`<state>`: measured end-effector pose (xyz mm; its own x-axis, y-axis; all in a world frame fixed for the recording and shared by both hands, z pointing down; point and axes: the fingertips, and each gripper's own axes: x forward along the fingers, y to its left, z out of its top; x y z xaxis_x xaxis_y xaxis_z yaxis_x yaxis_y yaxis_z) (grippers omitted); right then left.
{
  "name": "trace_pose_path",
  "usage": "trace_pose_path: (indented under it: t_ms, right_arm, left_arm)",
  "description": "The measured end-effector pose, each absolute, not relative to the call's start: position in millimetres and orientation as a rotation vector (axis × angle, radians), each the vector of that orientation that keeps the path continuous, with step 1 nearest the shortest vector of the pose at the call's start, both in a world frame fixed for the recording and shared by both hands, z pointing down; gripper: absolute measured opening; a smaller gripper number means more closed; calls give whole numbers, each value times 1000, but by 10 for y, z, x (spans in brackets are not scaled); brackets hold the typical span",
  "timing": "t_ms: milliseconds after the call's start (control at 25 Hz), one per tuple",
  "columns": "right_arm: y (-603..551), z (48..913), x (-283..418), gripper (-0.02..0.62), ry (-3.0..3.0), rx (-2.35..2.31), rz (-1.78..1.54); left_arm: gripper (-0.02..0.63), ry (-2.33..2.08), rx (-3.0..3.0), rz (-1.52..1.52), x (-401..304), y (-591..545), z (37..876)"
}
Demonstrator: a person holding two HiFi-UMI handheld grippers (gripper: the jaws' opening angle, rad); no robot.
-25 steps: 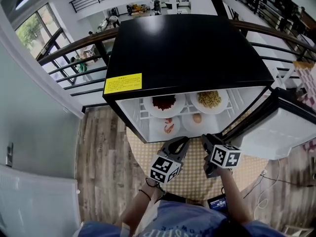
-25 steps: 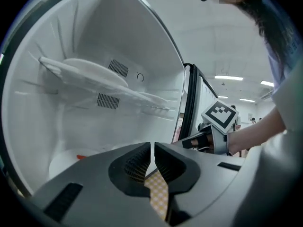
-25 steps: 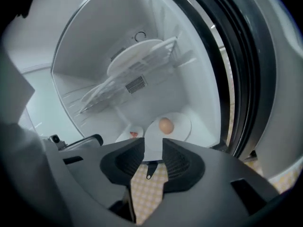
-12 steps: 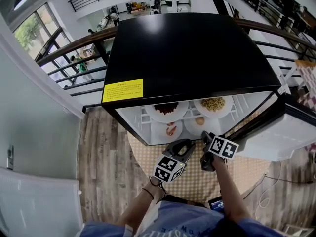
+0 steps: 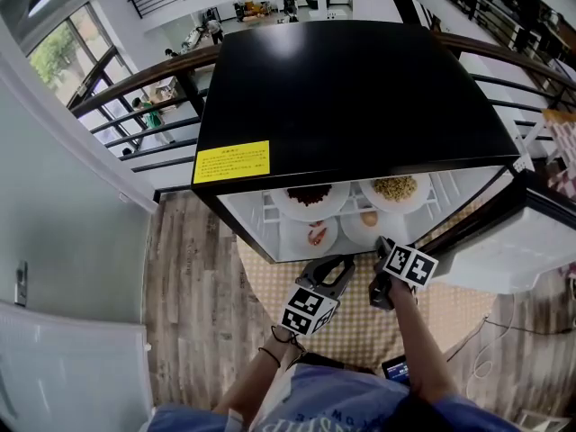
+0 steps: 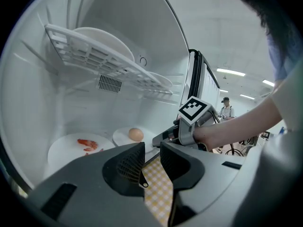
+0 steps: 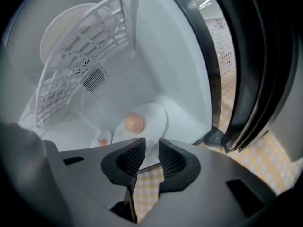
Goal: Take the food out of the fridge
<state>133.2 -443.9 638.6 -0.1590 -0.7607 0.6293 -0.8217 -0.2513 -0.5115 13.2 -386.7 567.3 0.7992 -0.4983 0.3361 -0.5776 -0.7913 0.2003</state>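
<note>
The black fridge (image 5: 351, 88) stands open. Its upper wire shelf (image 6: 109, 56) carries a plate of dark red food (image 5: 309, 196) and a plate of noodles (image 5: 394, 190). On the fridge floor lie a plate with shrimp (image 6: 80, 148) and a plate with an egg (image 7: 134, 123). My right gripper (image 7: 152, 157) is at the egg plate's (image 5: 367, 221) near rim. Its jaws are closing, and the rim shows in the gap between them. My left gripper (image 6: 152, 155) hovers in front of the shrimp plate (image 5: 315, 235), jaws apart with nothing between them.
The fridge door (image 5: 513, 232) hangs open at the right, close to my right arm. A yellow checked cloth (image 5: 351, 322) covers the round table under the fridge. The wire shelf hangs low over both lower plates. Wooden floor and railings surround the table.
Both grippers have moved down and toward the fridge opening. The right one now reaches the egg plate's rim.
</note>
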Motion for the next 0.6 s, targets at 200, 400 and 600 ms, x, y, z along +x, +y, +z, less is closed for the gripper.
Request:
trace_pose_path:
  t_ms: [200, 400, 600]
  right_arm:
    - [-4319, 6380, 1350, 89, -1877, 1998, 1439]
    - [-4144, 6392, 1368, 86, -1873, 2005, 1476]
    - [-4001, 6397, 1389, 78, -1865, 2018, 1536]
  left_arm:
    - [107, -857, 2621, 392, 85, -3866, 5793]
    - [195, -841, 2503, 367, 132, -3902, 5948]
    - [208, -849, 2416, 385, 237, -3970, 6114]
